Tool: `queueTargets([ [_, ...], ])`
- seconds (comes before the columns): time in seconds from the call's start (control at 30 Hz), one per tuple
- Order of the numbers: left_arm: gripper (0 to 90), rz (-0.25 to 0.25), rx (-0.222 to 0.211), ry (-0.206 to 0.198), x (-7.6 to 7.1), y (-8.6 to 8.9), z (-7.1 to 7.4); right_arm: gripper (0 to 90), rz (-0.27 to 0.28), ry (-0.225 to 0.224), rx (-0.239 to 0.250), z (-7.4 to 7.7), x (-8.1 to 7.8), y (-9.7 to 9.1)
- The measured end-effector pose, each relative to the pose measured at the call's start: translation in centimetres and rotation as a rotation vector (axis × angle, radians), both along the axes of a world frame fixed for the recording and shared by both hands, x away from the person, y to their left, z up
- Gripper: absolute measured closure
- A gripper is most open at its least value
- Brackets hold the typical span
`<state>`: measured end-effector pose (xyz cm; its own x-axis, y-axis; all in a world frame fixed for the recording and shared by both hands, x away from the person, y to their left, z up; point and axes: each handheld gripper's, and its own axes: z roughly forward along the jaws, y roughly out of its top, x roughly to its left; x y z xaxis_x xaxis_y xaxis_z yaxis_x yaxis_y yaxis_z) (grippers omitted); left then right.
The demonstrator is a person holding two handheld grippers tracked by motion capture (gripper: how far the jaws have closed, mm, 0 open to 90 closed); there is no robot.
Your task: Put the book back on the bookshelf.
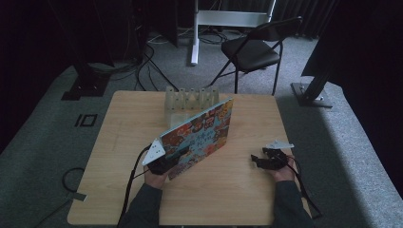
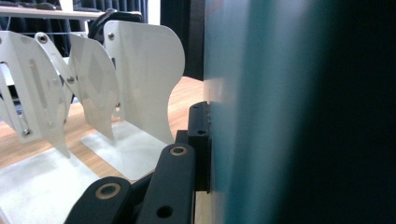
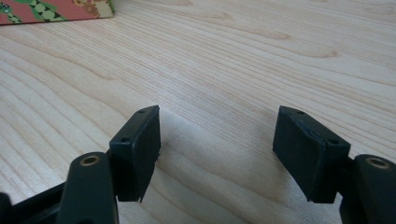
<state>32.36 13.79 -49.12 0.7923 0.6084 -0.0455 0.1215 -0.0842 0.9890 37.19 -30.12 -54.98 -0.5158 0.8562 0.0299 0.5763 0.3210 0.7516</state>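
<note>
The large, thin picture book with a colourful cartoon cover [image 1: 199,137] stood tilted on its long edge near the middle of the light wooden table [image 1: 119,142], its long axis running from the near left up to the far right, cover facing the person. The left gripper [image 1: 167,161] was clenched on the book's lower near corner. Just behind the book stood a white metal folding rack of upright dividers [image 1: 190,100]. The right gripper [image 1: 259,161] rested well apart at the right, jaws released with nothing between them.
</note>
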Motion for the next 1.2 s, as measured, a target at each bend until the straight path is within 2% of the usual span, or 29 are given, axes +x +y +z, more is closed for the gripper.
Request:
queueTargets([
  [0.17,81.1,0.009,0.0,0.003,-0.2,0.5,0.1,31.6,0.001,0.001,0.001,0.0,0.0,0.0],
  [0.4,81.1,0.023,-0.027,0.027,-0.2,1.3,-0.1,31.6,-0.001,0.0,-0.001,0.0,0.0,0.0],
  [0.77,81.1,0.038,-0.014,0.014,-0.5,2.0,0.0,31.5,-0.001,-0.003,-0.01,0.0,0.0,0.0],
  [0.9,81.1,0.044,-0.013,0.016,-0.5,2.3,0.0,28.6,-0.006,-0.006,-0.026,0.0,0.1,0.2],
  [1.2,81.0,0.065,-0.006,0.013,-0.7,2.9,0.2,24.4,-0.009,0.001,-0.028,-0.1,0.1,0.2],
])
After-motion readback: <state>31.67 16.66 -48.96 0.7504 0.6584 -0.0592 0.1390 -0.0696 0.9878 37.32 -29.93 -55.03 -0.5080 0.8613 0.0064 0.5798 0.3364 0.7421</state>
